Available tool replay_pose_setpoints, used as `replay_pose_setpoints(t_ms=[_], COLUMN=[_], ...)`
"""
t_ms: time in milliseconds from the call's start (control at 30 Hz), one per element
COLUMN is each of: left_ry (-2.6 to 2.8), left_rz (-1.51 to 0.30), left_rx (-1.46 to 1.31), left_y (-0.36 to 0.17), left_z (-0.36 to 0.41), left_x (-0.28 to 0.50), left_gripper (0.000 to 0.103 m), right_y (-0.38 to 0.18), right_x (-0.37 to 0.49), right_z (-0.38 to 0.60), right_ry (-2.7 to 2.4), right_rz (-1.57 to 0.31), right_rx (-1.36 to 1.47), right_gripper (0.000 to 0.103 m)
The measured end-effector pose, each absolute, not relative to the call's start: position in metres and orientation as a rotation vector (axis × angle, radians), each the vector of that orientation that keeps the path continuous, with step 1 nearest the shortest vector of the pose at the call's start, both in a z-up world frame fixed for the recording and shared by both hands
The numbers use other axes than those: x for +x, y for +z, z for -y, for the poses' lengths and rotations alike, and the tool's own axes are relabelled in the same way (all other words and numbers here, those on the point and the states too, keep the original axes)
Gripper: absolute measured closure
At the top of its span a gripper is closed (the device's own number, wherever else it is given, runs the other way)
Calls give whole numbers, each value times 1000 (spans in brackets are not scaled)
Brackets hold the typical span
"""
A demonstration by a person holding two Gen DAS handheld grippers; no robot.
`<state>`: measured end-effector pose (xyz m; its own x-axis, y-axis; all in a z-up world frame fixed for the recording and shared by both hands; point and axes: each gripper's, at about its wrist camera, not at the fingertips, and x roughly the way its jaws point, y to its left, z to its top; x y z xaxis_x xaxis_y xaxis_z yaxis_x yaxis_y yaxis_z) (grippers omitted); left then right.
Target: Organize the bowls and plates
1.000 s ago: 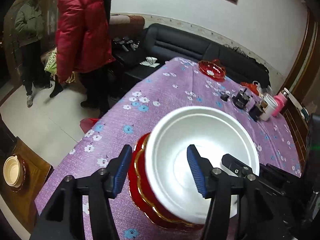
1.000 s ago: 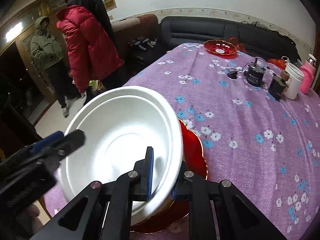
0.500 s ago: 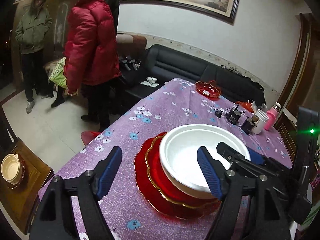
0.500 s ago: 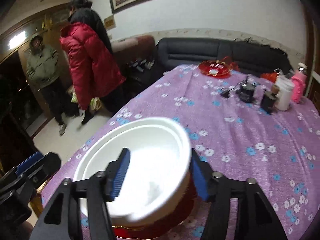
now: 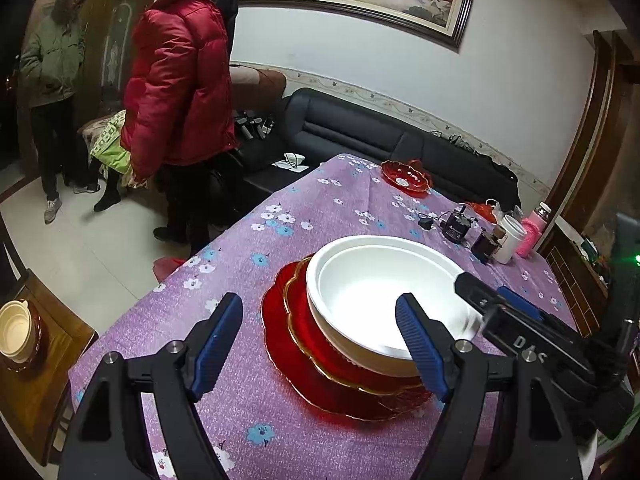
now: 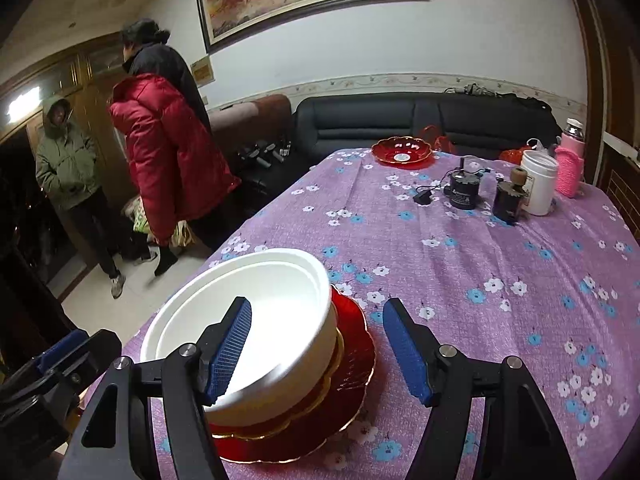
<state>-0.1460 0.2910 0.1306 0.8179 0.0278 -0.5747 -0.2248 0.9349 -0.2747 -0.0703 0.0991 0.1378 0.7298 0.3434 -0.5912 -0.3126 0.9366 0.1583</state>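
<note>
A white bowl rests on a stack of red, gold-rimmed plates near the front edge of the purple flowered table. My left gripper is open, just short of the stack, and its blue pads touch nothing. My right gripper is open too. Its left pad hangs over the bowl's near rim and its right pad over the cloth, neither pressing. Each gripper shows in the other's view: the right gripper beside the bowl, the left gripper at the lower left. A second red dish sits at the far end.
A black device, a dark jar, a white cup and a pink bottle stand at the far right. Beyond the table's left edge stand a person in a red jacket and others. A black sofa runs behind.
My right gripper has let go of the white bowl's rim and opened. The left jaws have spread wider. Both grippers have drawn back, and the bowl sits level on the red plates.
</note>
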Motion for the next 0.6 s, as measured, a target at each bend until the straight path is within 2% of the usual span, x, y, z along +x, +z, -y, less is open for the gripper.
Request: replay_pose_setpoints(t_ms=[400, 600], left_ry=[138, 182], left_rz=[-601, -581], left_rx=[-354, -297], left_y=[125, 130], left_z=[-298, -291], left_x=[-159, -168], left_gripper=[25, 25], right_y=[155, 170], right_x=[-116, -151], right_z=[-82, -77], right_ry=[309, 263], right_rz=[-561, -469], right_rx=[56, 18], right_gripper=[28, 19])
